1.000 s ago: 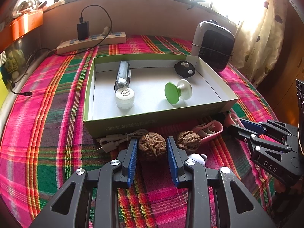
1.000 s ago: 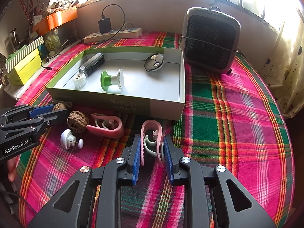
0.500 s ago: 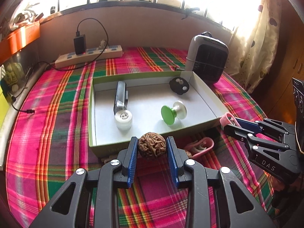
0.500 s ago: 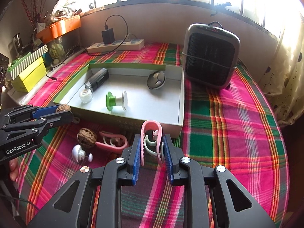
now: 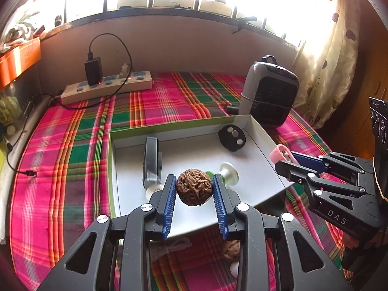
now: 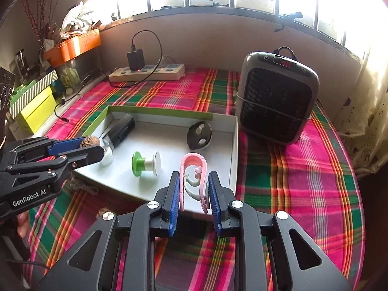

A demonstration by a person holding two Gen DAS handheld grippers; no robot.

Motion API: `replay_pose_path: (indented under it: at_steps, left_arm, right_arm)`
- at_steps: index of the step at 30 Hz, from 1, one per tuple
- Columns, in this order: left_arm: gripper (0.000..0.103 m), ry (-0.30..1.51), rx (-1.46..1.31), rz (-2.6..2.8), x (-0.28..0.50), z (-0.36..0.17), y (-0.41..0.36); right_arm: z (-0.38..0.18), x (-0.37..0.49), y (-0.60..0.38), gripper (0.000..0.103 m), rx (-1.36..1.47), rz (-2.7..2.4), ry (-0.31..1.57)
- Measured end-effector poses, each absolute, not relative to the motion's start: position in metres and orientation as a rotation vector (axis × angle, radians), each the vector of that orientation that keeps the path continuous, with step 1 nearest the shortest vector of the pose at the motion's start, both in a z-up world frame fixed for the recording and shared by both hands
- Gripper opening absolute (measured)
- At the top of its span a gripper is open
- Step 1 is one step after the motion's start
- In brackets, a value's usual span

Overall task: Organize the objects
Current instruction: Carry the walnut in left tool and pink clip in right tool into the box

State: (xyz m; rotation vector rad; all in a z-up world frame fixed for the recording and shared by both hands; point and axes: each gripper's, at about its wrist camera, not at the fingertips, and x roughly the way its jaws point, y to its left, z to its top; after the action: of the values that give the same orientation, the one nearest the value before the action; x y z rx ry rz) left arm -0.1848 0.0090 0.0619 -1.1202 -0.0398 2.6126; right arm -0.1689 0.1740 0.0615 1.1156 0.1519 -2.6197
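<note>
My left gripper (image 5: 194, 189) is shut on a brown walnut (image 5: 193, 190) and holds it above the near part of the green-rimmed white box (image 5: 259, 133). My right gripper (image 6: 194, 189) is shut on a pink clip (image 6: 194, 169) and holds it over the box's near right corner (image 6: 234, 150). The box holds a dark grey device (image 5: 151, 162), a green-and-white spool (image 6: 145, 163) and a black disc (image 6: 199, 135). A second walnut (image 5: 230, 249) lies on the cloth below my left gripper.
A grey heater (image 6: 276, 99) stands right of the box. A power strip (image 6: 148, 72) with a black charger lies at the back. Yellow and striped boxes (image 6: 31, 106) sit at the far left. A plaid cloth (image 6: 303, 181) covers the table.
Both grippers have risen from the cloth and moved forward over the box, the left carrying the walnut, the right carrying the pink clip.
</note>
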Motion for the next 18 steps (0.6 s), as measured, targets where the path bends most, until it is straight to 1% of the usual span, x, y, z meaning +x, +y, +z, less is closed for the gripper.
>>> replay_pose_path:
  at_steps: [18]
  left_arm:
    - [0.028,-0.019,-1.206,2.570,-0.250,0.044,0.017]
  right_arm:
    - [0.037,-0.217,0.165,0.024,1.210,-2.557,0.137]
